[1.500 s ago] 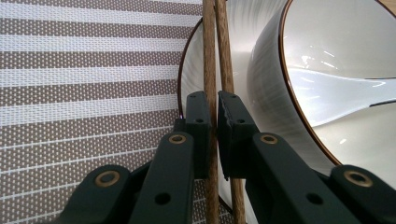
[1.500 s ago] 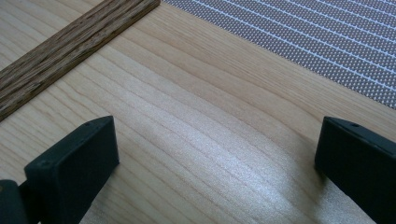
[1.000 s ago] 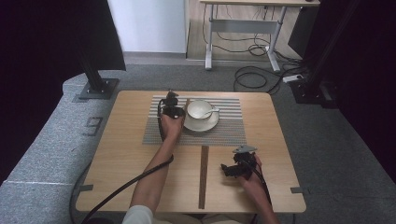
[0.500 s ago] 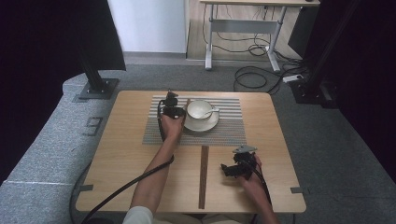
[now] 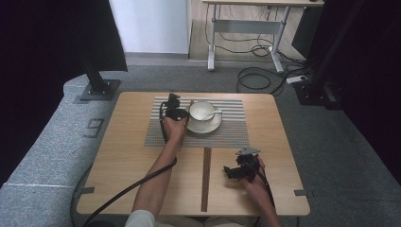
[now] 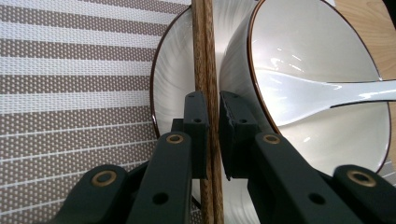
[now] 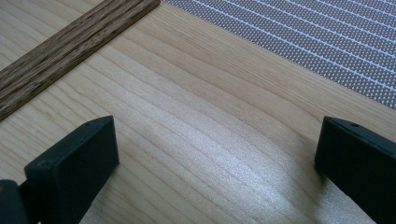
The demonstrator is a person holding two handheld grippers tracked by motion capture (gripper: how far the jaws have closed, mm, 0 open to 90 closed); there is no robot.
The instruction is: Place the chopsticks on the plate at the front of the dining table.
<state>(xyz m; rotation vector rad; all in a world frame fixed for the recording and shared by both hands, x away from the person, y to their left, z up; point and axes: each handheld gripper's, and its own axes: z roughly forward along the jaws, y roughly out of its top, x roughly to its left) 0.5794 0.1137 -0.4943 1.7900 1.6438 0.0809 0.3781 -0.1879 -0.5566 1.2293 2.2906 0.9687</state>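
**A:** Wood between my left pads. My left gripper [image 6: 212,116] is clamped on the pair of chopsticks [image 6: 204,56], jaws pulled in narrow with only the two sticks in the gap. What changed over the last second?

**B:** Nothing I can spot. Both earlier high shots match this one: left hand at the plate's left edge, right hand parked near the front of the table [image 5: 118,156]. The grip has held the same too.

**A:** Agreed. So this is a hold, not a move. The chopsticks run straight away from me over the left rim of the plate [image 6: 168,79], just beside the bowl [image 6: 317,93] that sits on it. They look to touch the bowl's outer wall, though up this close I can't be sure.

**B:** And the spoon [image 6: 327,91]?

**A:** Lying in the bowl, handle out over the rim. It all sits on the striped mat [image 5: 231,135].

**B:** Right side?

**A:** My right gripper [image 7: 215,154] is idle, jaws wide apart with bare tabletop between them. The dark wood strip [image 7: 70,51] set into the table is off to one side and the mat's corner is ahead.

**B:** Reading?

**A:** With no shift, I'd say the chopsticks are either gripped and about to lift, or placed and about to be let go. Next is release or raise, keeping clear of the bowl.
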